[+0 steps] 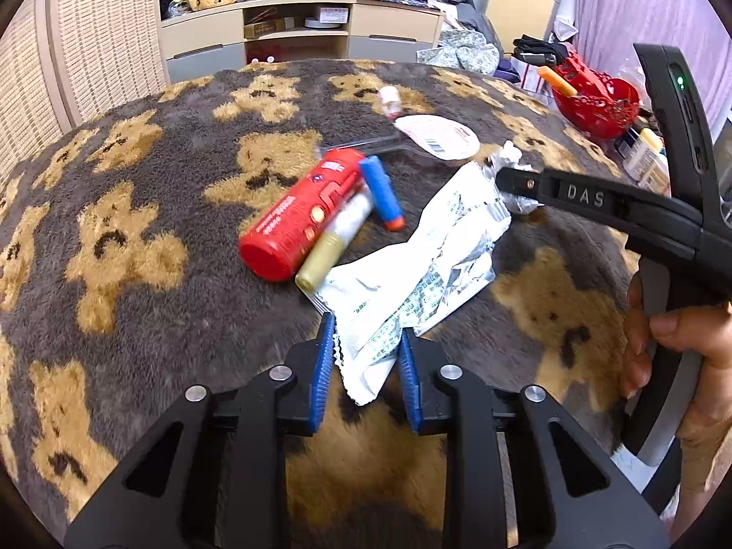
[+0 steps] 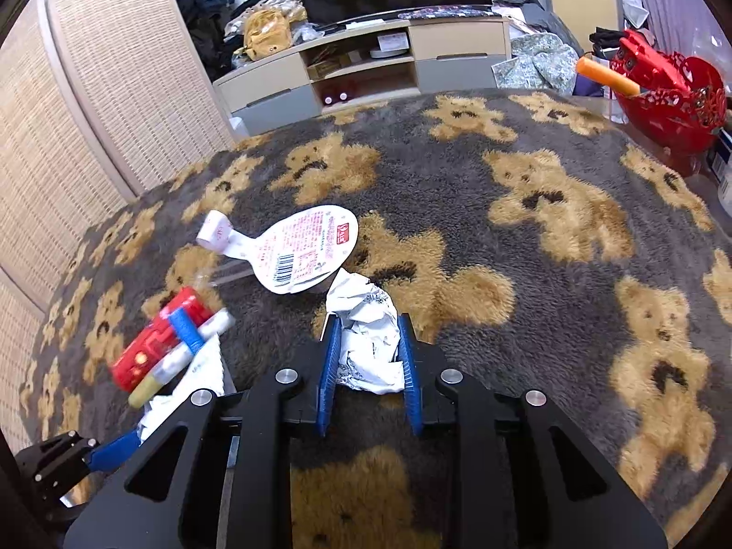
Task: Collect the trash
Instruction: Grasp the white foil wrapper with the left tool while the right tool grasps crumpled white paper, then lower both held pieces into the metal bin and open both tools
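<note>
A plush blanket (image 2: pixel 572 320) with grey pile and tan bear shapes is seen covering the work surface. The left gripper (image 1: pixel 366 343) is closed to a narrow gap on the near, zigzag-cut end of a flattened white printed wrapper (image 1: pixel 411 270); both ribbed blue pads are seen pressing on the crinkled film. The wrapper extends away across the blanket toward the right gripper (image 2: pixel 368 350). The right gripper is likewise narrowed, and a crumpled white wrapper ball (image 2: pixel 366 338) is clamped between its ribbed blue pads, just off the pile.

Beside the flat wrapper, a glossy red cylindrical canister (image 1: pixel 304 212) is noted lying on its side, touching a blue foam dart (image 1: pixel 379 192) with an orange tip and a clear tube with a gold cap (image 1: pixel 334 242). A round peel-off foil lid (image 2: pixel 302 247) with barcode and curled tab is recorded lying flat just beyond the ball. A perforated red basket (image 2: pixel 672 105) stands at the far right edge.
</note>
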`<move>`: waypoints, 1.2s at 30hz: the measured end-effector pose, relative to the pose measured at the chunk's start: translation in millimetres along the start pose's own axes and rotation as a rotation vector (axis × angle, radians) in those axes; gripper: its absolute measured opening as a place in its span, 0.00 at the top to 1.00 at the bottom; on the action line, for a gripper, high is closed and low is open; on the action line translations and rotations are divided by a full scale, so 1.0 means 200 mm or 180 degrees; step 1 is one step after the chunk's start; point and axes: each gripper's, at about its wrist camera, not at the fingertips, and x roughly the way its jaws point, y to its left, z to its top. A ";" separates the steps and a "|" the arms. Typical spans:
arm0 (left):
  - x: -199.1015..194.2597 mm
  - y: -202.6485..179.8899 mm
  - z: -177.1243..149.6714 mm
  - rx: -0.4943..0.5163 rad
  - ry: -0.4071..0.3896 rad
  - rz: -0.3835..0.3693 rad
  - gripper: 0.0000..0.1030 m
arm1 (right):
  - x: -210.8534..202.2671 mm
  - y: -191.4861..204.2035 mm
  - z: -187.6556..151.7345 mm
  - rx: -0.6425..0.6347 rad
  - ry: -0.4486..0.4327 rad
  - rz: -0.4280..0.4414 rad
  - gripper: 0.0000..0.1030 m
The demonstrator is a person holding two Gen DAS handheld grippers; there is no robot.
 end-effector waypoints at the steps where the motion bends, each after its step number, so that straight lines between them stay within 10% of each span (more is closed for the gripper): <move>1: -0.02 0.00 -0.01 -0.0018 0.0000 -0.0026 0.78 | -0.03 0.00 0.00 -0.0007 -0.0009 0.0000 0.75; 14: -0.35 -0.12 -0.16 -0.0134 -0.0177 -0.0108 0.81 | -0.46 0.03 -0.12 -0.0134 -0.0102 0.0023 0.76; 36: -0.56 -0.26 -0.98 -0.0354 0.0063 0.0091 0.81 | -0.81 0.00 -1.01 -0.0283 0.0271 0.0171 0.76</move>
